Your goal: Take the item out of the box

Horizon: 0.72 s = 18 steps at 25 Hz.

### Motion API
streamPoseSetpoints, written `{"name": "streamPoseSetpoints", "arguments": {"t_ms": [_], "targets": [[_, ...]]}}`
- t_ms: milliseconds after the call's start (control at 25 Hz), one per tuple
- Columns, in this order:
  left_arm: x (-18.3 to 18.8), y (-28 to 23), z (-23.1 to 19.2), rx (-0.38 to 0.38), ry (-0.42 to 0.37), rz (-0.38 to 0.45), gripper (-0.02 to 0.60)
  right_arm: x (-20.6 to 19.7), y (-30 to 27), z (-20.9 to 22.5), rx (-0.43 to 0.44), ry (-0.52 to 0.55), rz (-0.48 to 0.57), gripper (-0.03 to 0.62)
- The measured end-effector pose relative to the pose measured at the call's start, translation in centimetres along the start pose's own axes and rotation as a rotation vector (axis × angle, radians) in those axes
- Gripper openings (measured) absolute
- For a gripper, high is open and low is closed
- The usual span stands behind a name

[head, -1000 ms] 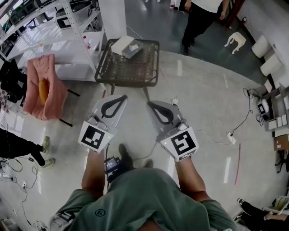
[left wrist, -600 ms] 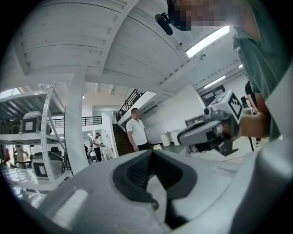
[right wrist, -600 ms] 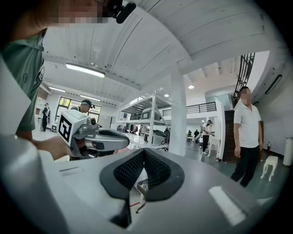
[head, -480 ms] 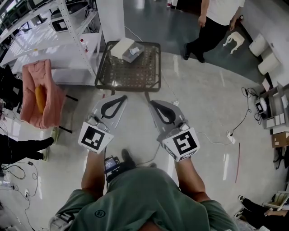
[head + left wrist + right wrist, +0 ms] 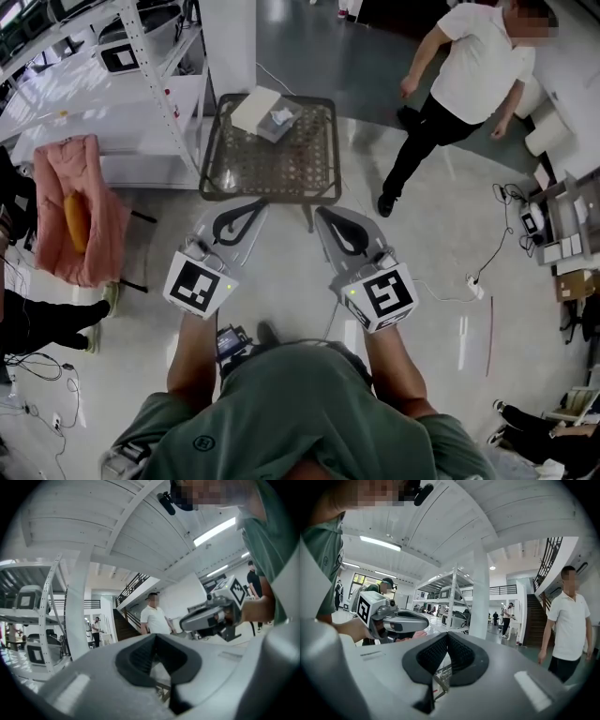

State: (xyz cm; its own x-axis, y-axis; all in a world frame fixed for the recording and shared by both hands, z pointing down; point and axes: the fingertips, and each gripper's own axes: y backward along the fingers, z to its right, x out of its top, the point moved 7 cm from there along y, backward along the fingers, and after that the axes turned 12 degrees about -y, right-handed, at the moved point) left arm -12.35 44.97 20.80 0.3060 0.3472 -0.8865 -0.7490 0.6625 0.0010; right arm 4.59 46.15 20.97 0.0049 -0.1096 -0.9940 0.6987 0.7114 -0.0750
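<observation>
Nothing of the task is done yet. My left gripper (image 5: 255, 202) and right gripper (image 5: 323, 212) are empty, jaws pressed together, just short of the wicker table (image 5: 267, 164). The box (image 5: 258, 103) sits at its far edge, untouched. All of the reaching and lifting out remains.

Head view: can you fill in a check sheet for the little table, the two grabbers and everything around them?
Surface: dark woven table, mostly bare.
Job's things: white box and a grey box together at the table's far edge; contents not visible.
Clutter: pink chair holding an orange cushion.
Grippers: left gripper and right gripper both shut and empty, held on the near side of the table.
Cables: white cord with power strip on the floor at right.
Surroundings: metal shelving; person in white shirt mid-stride.
</observation>
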Motion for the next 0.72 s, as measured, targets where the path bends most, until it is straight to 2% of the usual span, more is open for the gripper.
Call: {"name": "streamPoseSetpoints", "arguments": {"t_ms": [160,320,520,720], "targets": [[-1.4,0.2,-2.0,0.010,0.026,0.021,0.002,0.0,-2.4,-0.1,-0.003,0.008,-0.018,0.006],[-2.8,-0.8,-3.4,0.016,0.043,0.007,0.002,0.0,-4.4,1.3,0.006,0.007,-0.029,0.006],[-4.2,-3.9,-4.3,0.032,0.028,-0.028,0.002,-0.6,-5.9,5.2,0.038,-0.013,-0.027,0.006],[-4.5,-8.2,-5.5,0.074,0.011,-0.086,0.002,-0.3,-7.9,10.2,0.115,-0.035,-0.011,0.006]]}}
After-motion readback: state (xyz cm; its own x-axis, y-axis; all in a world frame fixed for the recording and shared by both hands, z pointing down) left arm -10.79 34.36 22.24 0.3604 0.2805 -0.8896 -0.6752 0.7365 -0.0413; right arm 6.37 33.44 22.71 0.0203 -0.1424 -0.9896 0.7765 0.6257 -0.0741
